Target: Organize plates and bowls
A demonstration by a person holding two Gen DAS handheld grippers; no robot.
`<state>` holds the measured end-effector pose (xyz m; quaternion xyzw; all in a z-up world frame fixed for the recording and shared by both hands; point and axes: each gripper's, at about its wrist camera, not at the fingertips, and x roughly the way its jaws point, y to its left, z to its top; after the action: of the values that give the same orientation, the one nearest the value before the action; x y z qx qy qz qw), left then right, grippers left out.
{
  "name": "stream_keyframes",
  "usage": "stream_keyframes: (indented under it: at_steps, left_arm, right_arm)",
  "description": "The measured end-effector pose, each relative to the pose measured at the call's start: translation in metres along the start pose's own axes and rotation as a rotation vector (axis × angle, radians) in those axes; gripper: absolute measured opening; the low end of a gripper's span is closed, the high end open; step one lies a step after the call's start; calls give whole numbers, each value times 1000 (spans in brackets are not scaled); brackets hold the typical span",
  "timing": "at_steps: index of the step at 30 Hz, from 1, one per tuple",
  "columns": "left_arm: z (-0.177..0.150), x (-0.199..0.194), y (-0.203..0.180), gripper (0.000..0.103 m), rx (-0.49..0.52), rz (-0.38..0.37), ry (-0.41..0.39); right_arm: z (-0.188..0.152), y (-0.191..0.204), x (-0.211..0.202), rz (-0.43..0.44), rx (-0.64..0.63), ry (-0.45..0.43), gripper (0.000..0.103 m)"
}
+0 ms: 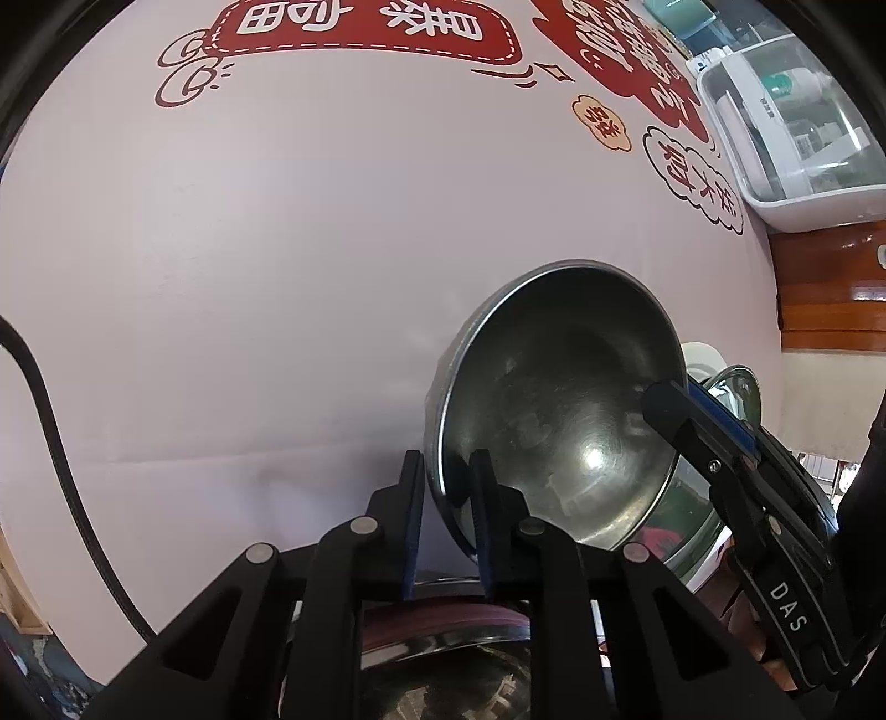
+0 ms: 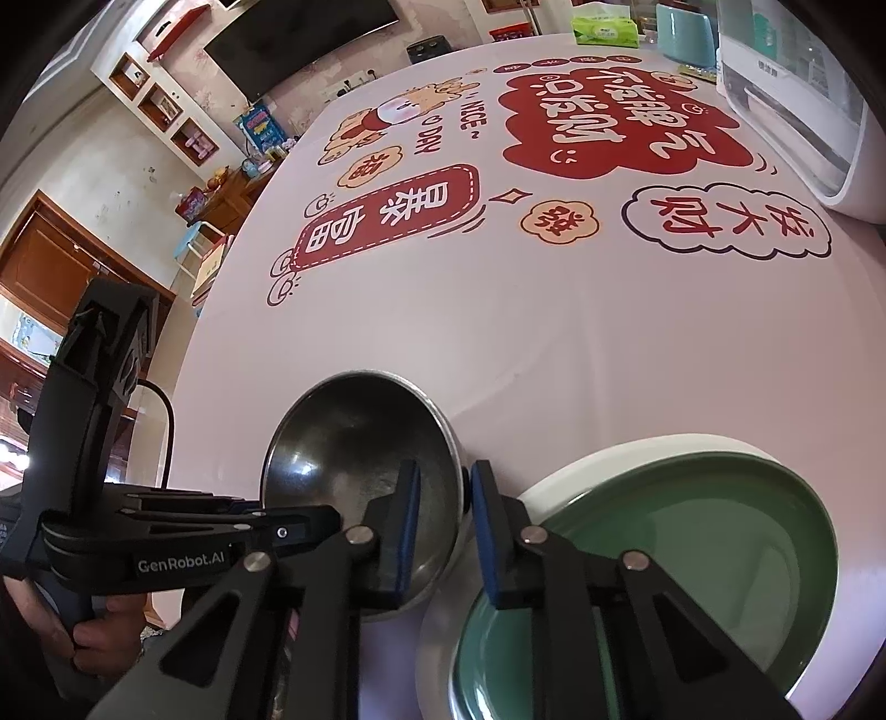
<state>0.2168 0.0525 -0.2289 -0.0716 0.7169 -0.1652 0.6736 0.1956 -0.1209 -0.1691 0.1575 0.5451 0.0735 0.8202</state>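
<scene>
A steel bowl point(image 1: 559, 399) hangs tilted above the pink printed tablecloth point(image 1: 249, 277). My left gripper point(image 1: 446, 465) is shut on its rim, one finger inside and one outside. At the bowl's opposite edge my right gripper point(image 1: 673, 396) pinches the rim too. In the right wrist view the same bowl point(image 2: 354, 443) sits between the right gripper's point(image 2: 446, 476) blue pads, and the left gripper point(image 2: 326, 520) reaches in from the left. A green plate point(image 2: 692, 543) lies on a white plate point(image 2: 637, 448) just right of the bowl. Another steel dish point(image 1: 443, 653) shows under the left fingers.
A clear plastic box point(image 2: 792, 99) stands at the table's far right. A green tissue box point(image 2: 601, 27) and a teal container point(image 2: 684, 30) sit at the far edge. A black cable point(image 1: 55, 443) runs along the left. A hand point(image 2: 94, 637) grips the left tool's handle.
</scene>
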Motion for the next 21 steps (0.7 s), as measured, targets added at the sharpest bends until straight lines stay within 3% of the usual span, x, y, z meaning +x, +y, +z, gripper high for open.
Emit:
stream_keyframes:
  at_steps: [10,21]
  left_arm:
    - [-6,-7,-1,13,14,16,-22]
    - [-19,-42,-1,13,37,-36,-131]
  right_arm:
    - [-2,0,-5,-4,-11,-16,12]
    - [-10,8,-29,3,-8,-96,12]
